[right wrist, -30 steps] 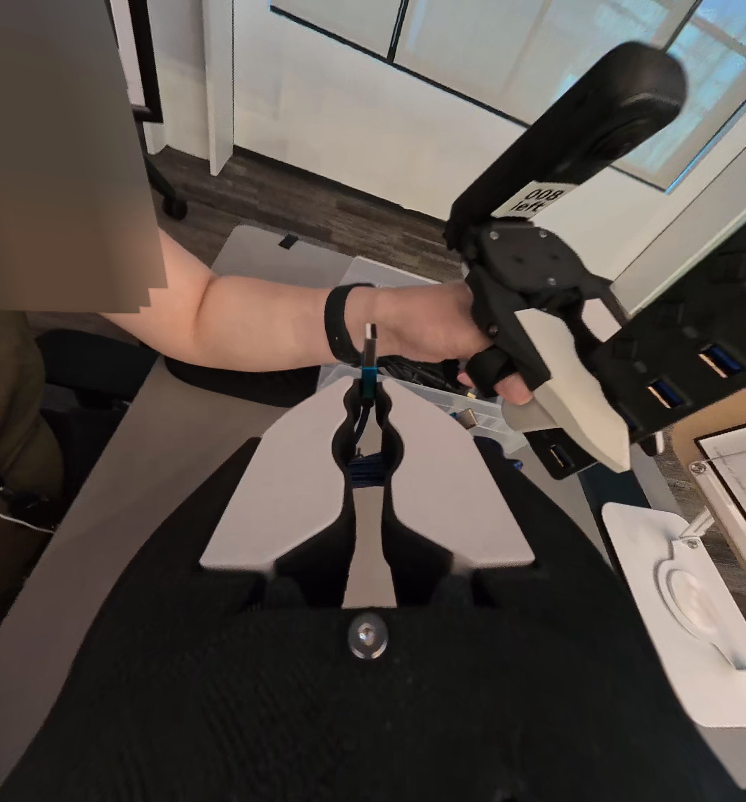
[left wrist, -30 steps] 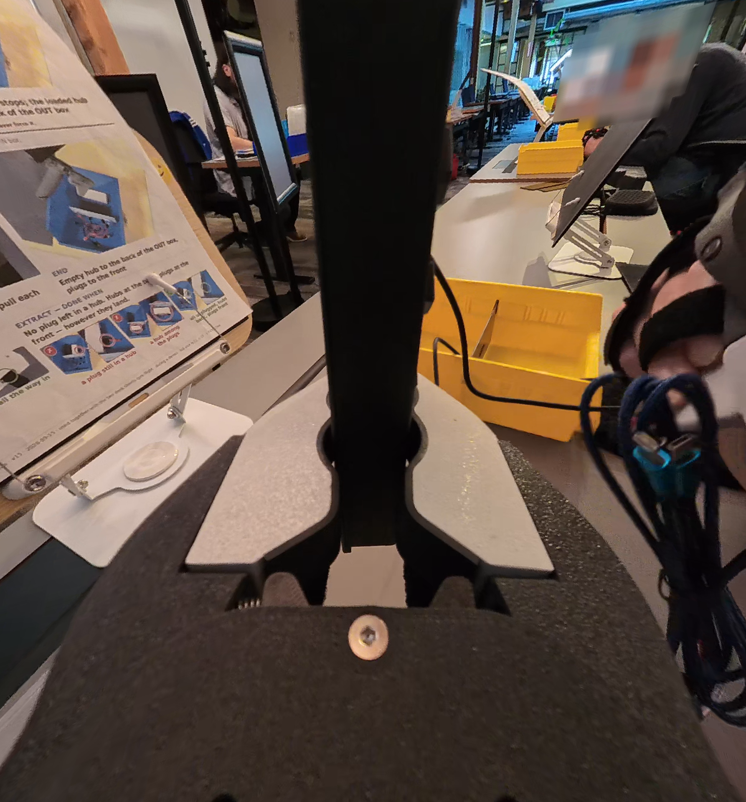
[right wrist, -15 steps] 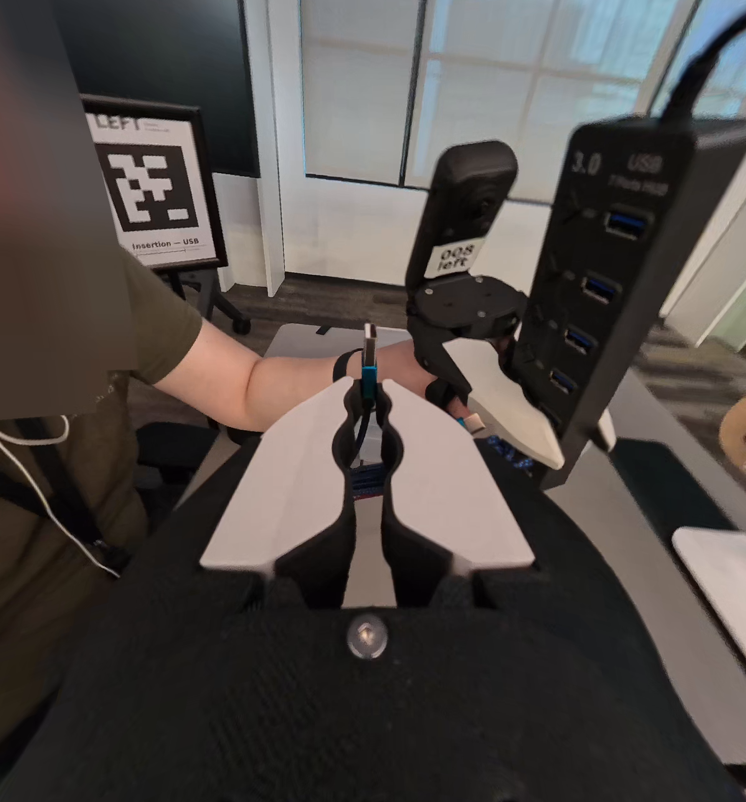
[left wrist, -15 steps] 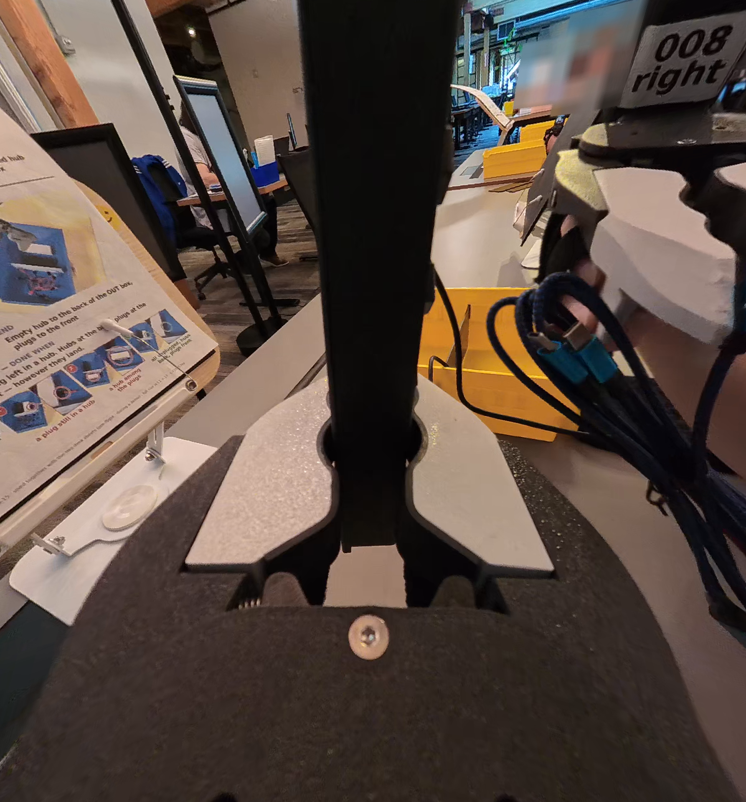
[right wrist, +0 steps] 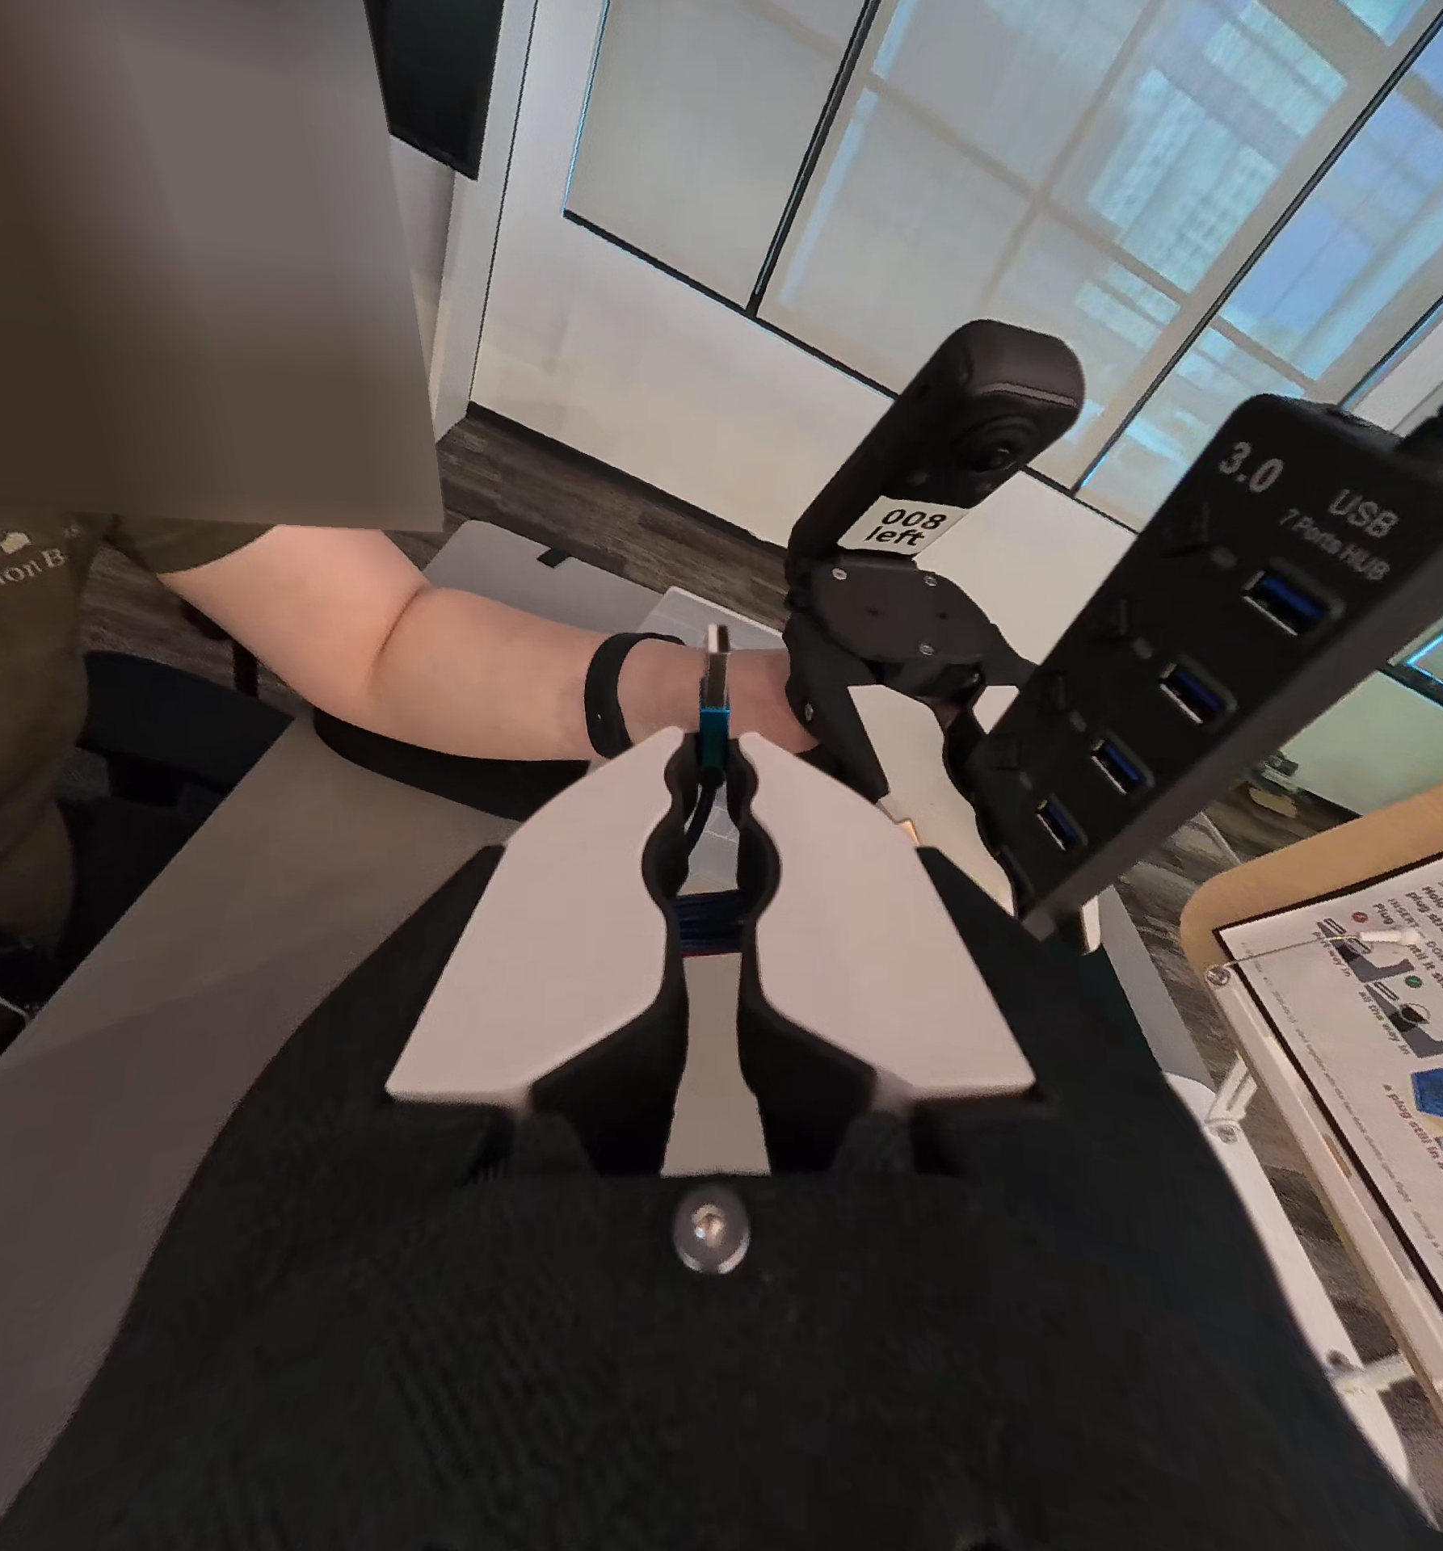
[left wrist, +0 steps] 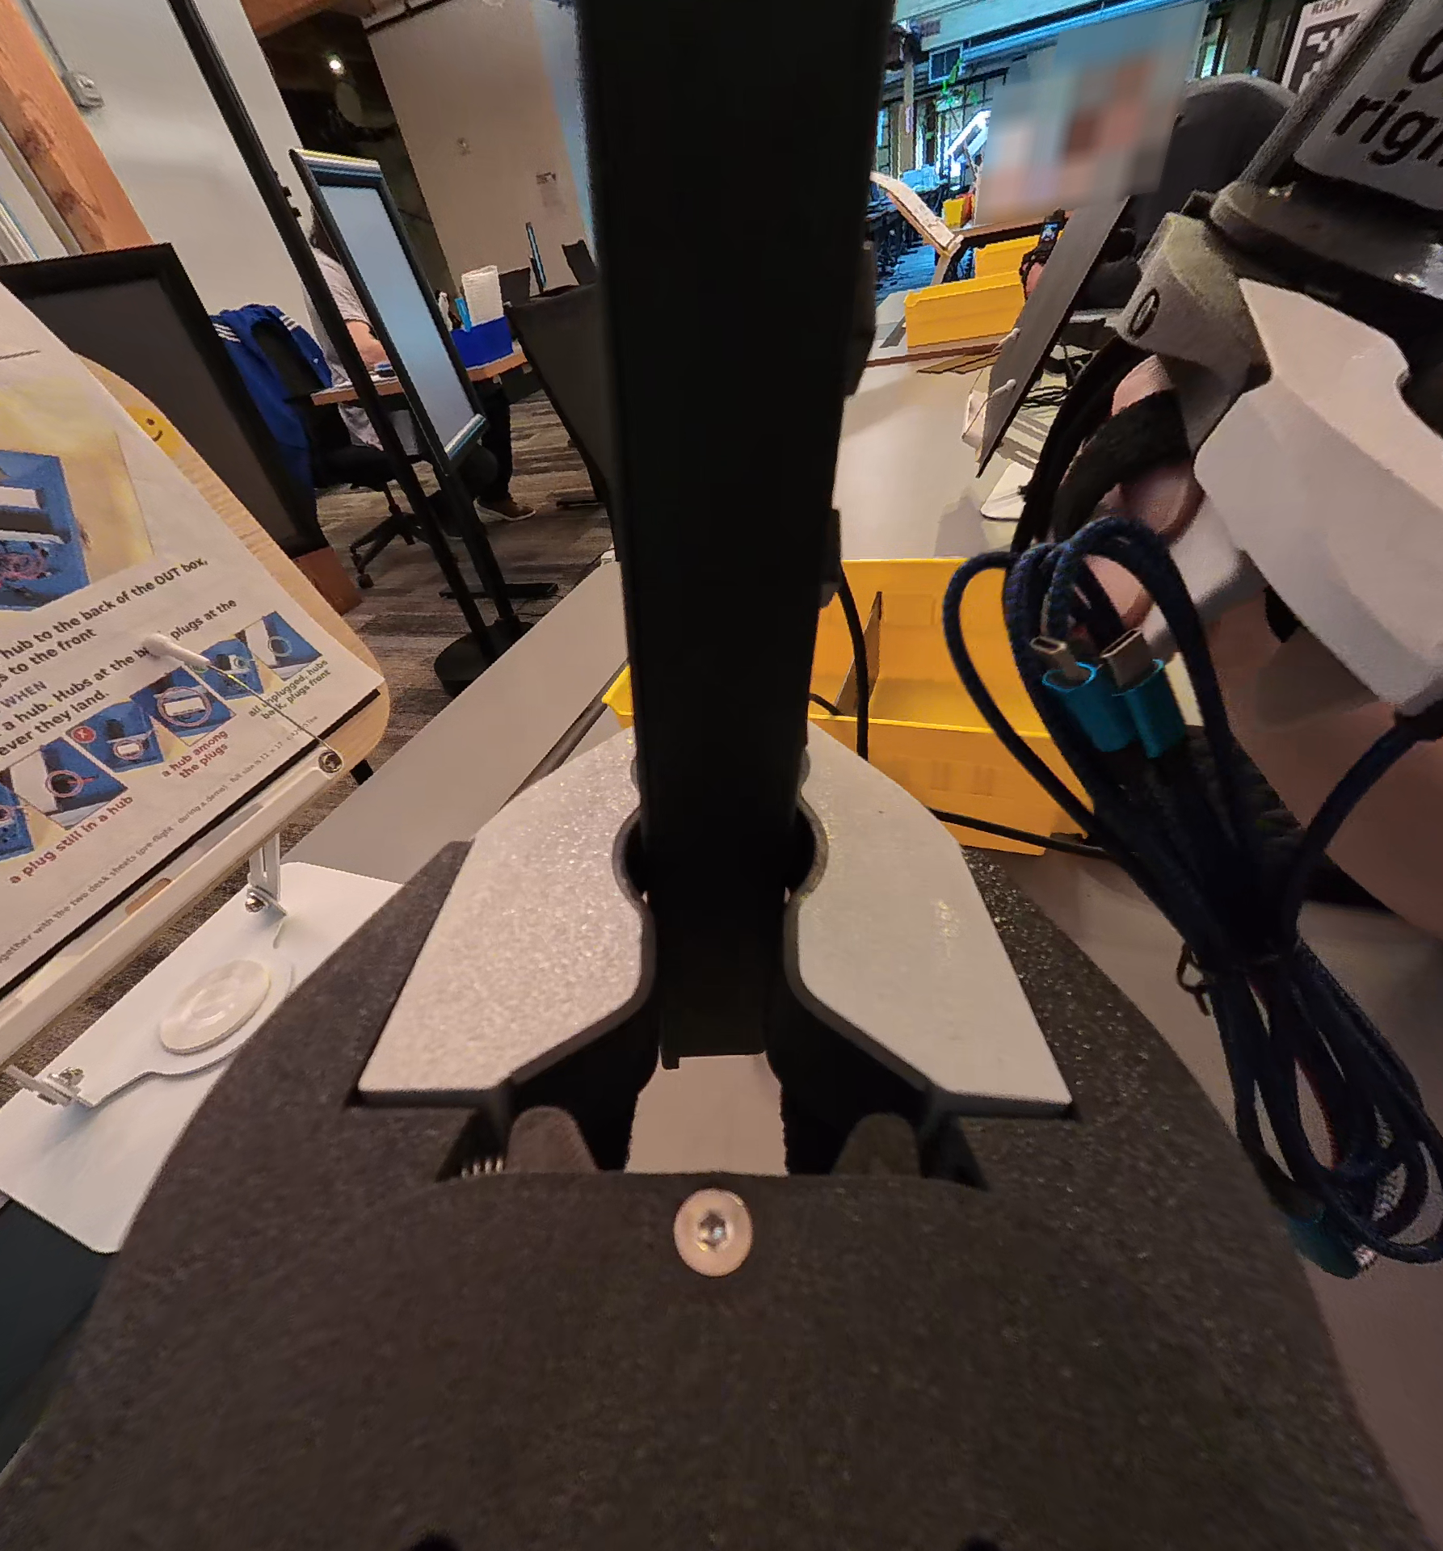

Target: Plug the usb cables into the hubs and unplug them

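My left gripper is shut on a black USB hub, held upright and seen edge-on. In the right wrist view the hub shows its face with several blue ports, and the left gripper grips its lower end. My right gripper is shut on a teal-collared USB plug that points up, left of the hub and apart from it. In the left wrist view the right gripper is at the right, with a coiled dark blue cable bundle and two loose teal plugs hanging under it.
A yellow bin with a divider stands on the grey table behind the hub. A tilted instruction board on a white stand is at the left; it also shows in the right wrist view. A person's arm crosses behind. My right fingertips sit around 11 cm from my left ones.
The right gripper with the plug and cable bundle rose from low beside the bin and came close beside the hub. In the right wrist view the hub came round to show its ports.
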